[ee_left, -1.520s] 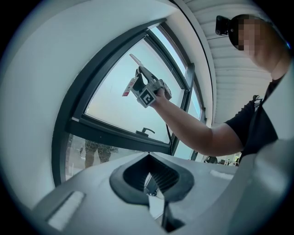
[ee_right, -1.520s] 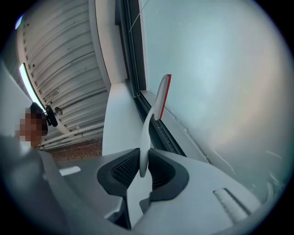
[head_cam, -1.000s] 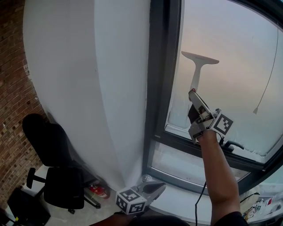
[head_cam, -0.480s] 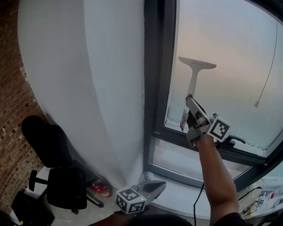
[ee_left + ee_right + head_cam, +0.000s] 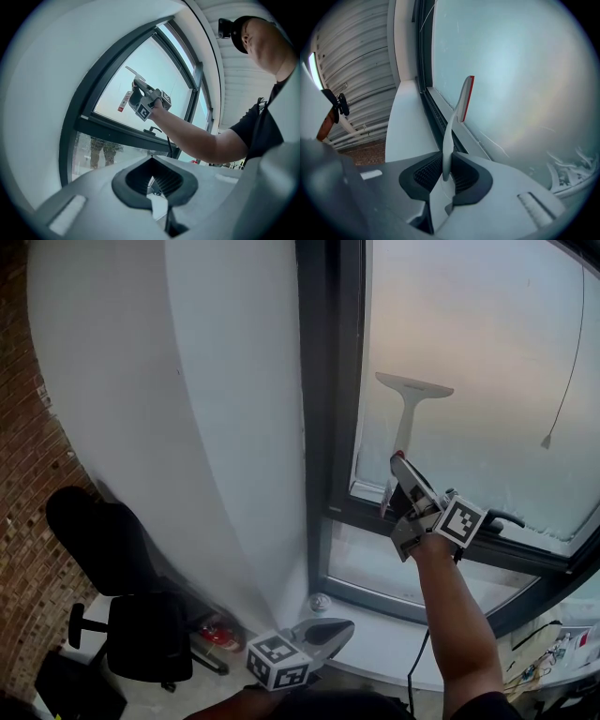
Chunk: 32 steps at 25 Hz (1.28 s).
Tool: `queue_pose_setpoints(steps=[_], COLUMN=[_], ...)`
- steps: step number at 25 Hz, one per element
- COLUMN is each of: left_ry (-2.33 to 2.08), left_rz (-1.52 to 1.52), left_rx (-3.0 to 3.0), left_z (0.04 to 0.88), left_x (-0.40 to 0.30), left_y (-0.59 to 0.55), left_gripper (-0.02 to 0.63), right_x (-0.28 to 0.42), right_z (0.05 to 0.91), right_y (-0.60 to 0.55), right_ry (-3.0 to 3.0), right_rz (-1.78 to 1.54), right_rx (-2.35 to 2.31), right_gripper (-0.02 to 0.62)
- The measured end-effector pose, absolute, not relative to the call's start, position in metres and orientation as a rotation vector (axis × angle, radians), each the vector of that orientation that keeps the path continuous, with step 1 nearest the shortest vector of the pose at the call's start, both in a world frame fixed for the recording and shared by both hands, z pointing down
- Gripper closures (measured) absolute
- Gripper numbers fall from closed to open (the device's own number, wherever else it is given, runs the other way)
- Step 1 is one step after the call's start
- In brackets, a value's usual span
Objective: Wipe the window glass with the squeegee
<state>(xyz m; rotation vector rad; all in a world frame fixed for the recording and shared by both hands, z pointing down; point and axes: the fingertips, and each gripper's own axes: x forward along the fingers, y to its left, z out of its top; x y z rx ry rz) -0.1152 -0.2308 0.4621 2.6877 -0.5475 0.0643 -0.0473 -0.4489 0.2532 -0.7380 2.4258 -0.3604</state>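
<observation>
Squeegee (image 5: pixel 405 423) in white plastic stood upright against the window glass (image 5: pixel 478 343), right of centre in the head view, with its blade flat on the pane near the dark frame (image 5: pixel 328 409). The right gripper (image 5: pixel 401 474) was clamped on the lower end of the handle. Its own view showed the thin handle (image 5: pixel 451 136) pinched between the two dark pads and rising to a red-edged blade on the glass.

Over the last second the blade had slid down the pane. The right gripper had dropped from mid-glass to about level with the frame's lower bar. This suggested a downward stroke along the left edge of the pane, close to its end. The wide stretch of glass to the right probably remained to be wiped.

The left gripper (image 5: pixel 328 634) hung low at the bottom centre of the head view, well away from the window. Its jaws were together and nothing sat between them. A black chair (image 5: pixel 131 624) stood at the lower left, beside a white wall (image 5: pixel 187 427).
</observation>
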Motion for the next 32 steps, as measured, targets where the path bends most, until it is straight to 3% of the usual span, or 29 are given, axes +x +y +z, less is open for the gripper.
queue_pose_setpoints(steps=[32], left_ry=[-0.536], left_rz=[0.103], left_rx=[2.669], left_z=[0.468], left_x=[-0.118], left_y=[-0.223], left_gripper=[0.606], right_x=[-0.054], right_z=[0.426], right_y=[-0.433], right_ry=[2.330], right_rz=[-0.780], right_rx=[-0.752], right_gripper=[0.511])
